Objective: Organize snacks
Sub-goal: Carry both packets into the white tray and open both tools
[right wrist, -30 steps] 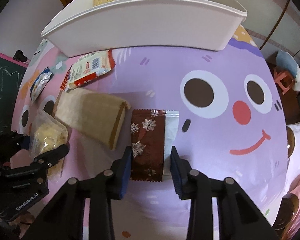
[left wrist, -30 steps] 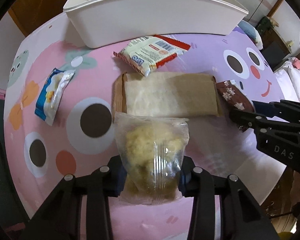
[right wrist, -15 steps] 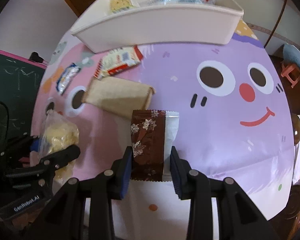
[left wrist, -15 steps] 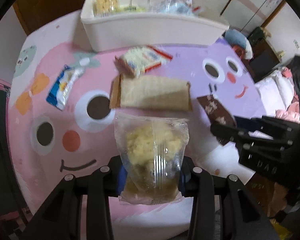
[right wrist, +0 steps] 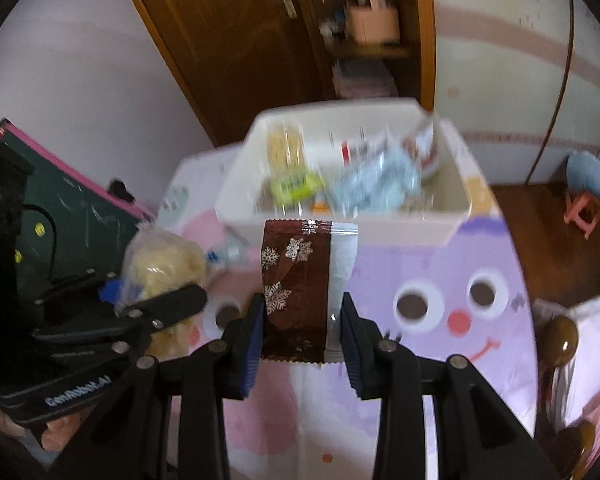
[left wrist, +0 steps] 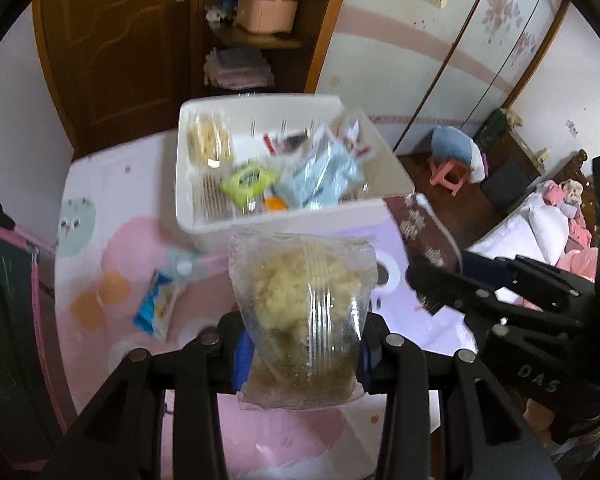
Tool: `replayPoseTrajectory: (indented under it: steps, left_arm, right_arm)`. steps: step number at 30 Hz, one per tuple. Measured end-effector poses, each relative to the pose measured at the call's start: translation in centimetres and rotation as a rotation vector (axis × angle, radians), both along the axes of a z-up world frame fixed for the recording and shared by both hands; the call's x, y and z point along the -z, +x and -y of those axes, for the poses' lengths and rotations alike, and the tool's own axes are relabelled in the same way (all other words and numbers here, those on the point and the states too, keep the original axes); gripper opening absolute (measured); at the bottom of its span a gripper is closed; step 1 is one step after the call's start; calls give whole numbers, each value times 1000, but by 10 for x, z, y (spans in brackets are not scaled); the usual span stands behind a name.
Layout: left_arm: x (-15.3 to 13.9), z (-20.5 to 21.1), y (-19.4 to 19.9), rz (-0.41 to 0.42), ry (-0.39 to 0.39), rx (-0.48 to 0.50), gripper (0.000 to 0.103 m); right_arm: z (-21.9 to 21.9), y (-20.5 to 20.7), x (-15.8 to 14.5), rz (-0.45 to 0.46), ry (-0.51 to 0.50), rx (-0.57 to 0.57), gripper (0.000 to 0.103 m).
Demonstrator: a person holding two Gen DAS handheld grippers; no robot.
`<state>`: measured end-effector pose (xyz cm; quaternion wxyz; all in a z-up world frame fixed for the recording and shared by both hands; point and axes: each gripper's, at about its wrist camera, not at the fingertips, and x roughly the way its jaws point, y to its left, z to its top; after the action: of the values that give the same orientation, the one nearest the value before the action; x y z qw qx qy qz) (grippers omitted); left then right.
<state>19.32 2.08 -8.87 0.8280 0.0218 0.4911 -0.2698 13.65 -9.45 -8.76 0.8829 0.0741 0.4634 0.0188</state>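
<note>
Left gripper [left wrist: 302,354]: held the clear bag [left wrist: 300,320].
Right gripper [right wrist: 300,344]: held the brown packet [right wrist: 300,288].
Bin [left wrist: 204,220]: lay at twelve o'clock from both.

Brown wooden door [left wrist: 112,40], pale wardrobe [left wrist: 420,52]

the snacks in the white bin [left wrist: 204,216] are smeared by motion blur, labels unreadable. the clear bag [left wrist: 300,320] hides the table behind it; the shelf [right wrist: 364,20] items are blurred too.
</note>
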Motion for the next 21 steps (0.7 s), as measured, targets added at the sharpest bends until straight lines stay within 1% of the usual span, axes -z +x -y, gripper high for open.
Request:
replayPoseTrajectory:
  steps: [5, 11, 15, 21]
  left_arm:
    - [-29, 11, 22, 49, 0, -27, 39]
    - [-55, 20, 48, 99, 9, -72, 39]
    - [-71, 27, 60, 139, 3, -90, 39]
    - [-81, 38, 79, 170, 2, -115, 39]
  right_arm:
    - [10, 16, -45, 91, -17, 25, 35]
    - [23, 38, -77, 152, -40, 54, 35]
    - [29, 49, -86, 172, -42, 56, 35]
    - [35, 67, -91, 177, -52, 53, 36]
